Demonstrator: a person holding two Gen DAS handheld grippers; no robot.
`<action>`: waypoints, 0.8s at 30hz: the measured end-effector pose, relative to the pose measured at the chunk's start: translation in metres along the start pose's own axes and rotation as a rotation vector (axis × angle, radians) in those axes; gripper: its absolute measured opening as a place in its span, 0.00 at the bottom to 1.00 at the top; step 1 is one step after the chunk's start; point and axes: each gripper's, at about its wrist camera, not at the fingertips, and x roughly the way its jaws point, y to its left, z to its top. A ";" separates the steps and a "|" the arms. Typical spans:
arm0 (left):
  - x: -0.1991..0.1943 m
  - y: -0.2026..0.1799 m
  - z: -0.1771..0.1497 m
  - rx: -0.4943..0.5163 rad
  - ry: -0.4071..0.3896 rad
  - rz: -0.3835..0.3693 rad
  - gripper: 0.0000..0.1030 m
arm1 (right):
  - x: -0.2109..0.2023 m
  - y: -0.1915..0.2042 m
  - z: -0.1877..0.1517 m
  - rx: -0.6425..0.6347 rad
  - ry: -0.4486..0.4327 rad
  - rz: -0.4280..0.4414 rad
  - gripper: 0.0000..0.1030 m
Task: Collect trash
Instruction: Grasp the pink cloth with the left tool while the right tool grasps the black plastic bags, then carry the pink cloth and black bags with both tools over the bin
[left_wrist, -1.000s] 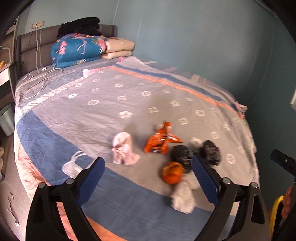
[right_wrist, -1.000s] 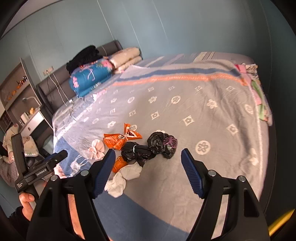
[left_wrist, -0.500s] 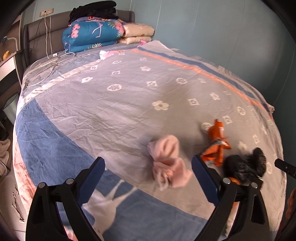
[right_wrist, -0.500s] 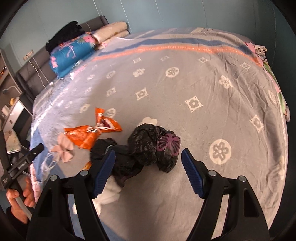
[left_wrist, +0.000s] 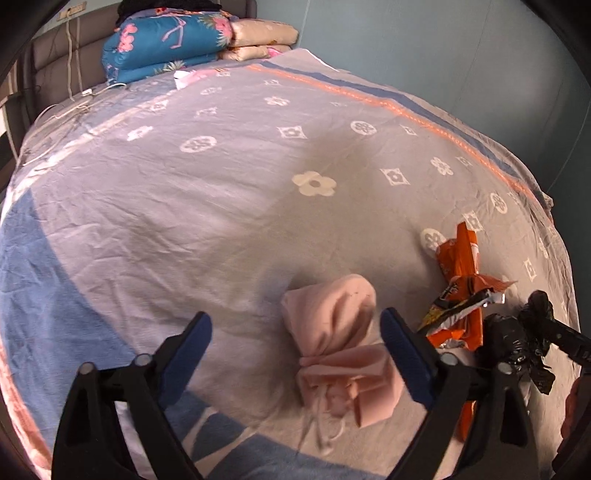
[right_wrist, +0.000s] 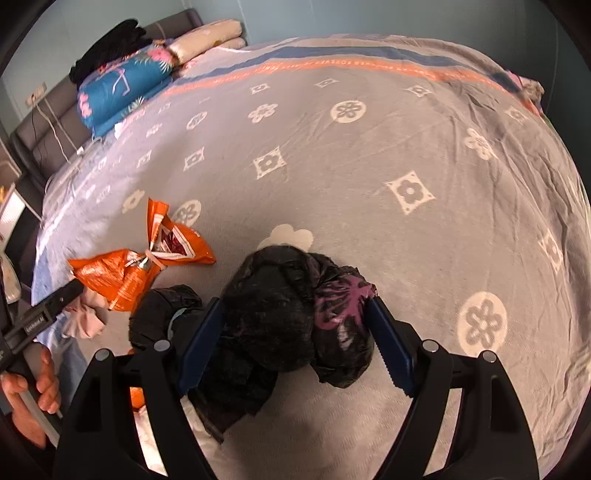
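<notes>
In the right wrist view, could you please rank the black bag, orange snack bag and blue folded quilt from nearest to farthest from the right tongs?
1. Black bag, between the right tongs.
2. Orange snack bag, left.
3. Blue folded quilt, far upper left, by the headboard.

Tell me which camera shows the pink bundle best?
The left wrist view: the pink bundle lies whole and close, just ahead. The right wrist view catches only a small part at its left edge, behind the orange bag.
</notes>
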 end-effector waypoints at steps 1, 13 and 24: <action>0.004 -0.004 -0.001 0.020 0.010 0.000 0.72 | 0.003 0.003 0.000 -0.013 0.003 -0.012 0.73; 0.001 -0.025 -0.010 0.109 -0.019 -0.015 0.26 | 0.010 0.016 -0.003 -0.066 -0.017 -0.063 0.44; -0.036 -0.015 -0.023 0.040 -0.033 -0.089 0.25 | -0.020 0.025 -0.026 -0.072 0.003 -0.009 0.42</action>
